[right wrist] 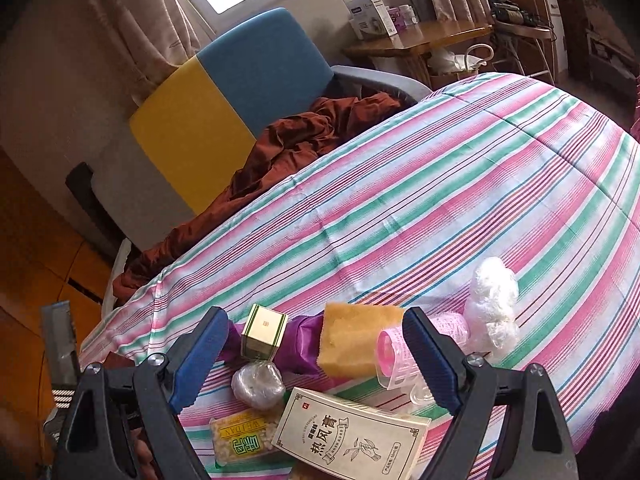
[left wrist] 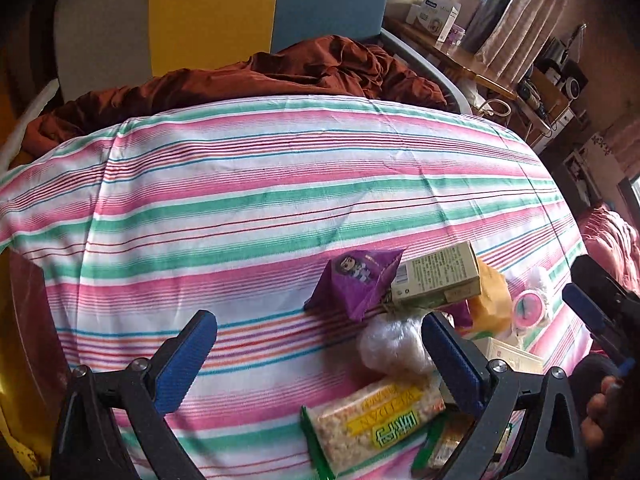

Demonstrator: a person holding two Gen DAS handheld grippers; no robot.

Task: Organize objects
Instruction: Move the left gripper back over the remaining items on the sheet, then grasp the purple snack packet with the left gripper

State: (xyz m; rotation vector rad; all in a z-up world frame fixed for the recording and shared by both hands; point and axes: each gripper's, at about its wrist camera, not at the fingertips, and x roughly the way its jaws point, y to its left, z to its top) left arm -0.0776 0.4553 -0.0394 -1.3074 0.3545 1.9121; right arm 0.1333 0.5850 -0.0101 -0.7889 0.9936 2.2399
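Small objects lie in a cluster on the striped bedspread (left wrist: 240, 200). In the left wrist view I see a purple snack packet (left wrist: 356, 280), a green-and-cream box (left wrist: 438, 276), a yellow sponge (left wrist: 490, 300), a clear plastic ball (left wrist: 394, 346) and a rice-cracker packet (left wrist: 376, 420). My left gripper (left wrist: 316, 360) is open and empty above the near edge of the cluster. In the right wrist view my right gripper (right wrist: 316, 356) is open and empty over the same cluster: the small box (right wrist: 264, 332), sponge (right wrist: 360, 336), pink roll (right wrist: 396, 352), plastic ball (right wrist: 258, 384) and a cream medicine box (right wrist: 352, 436).
A crumpled rust-brown blanket (left wrist: 260, 76) lies at the head of the bed against a yellow and blue headboard (right wrist: 224, 104). A wooden desk with boxes (right wrist: 412, 36) stands beyond. A bubble-wrap bundle (right wrist: 494, 304) lies right of the cluster. The right gripper shows at the left wrist view's right edge (left wrist: 600, 312).
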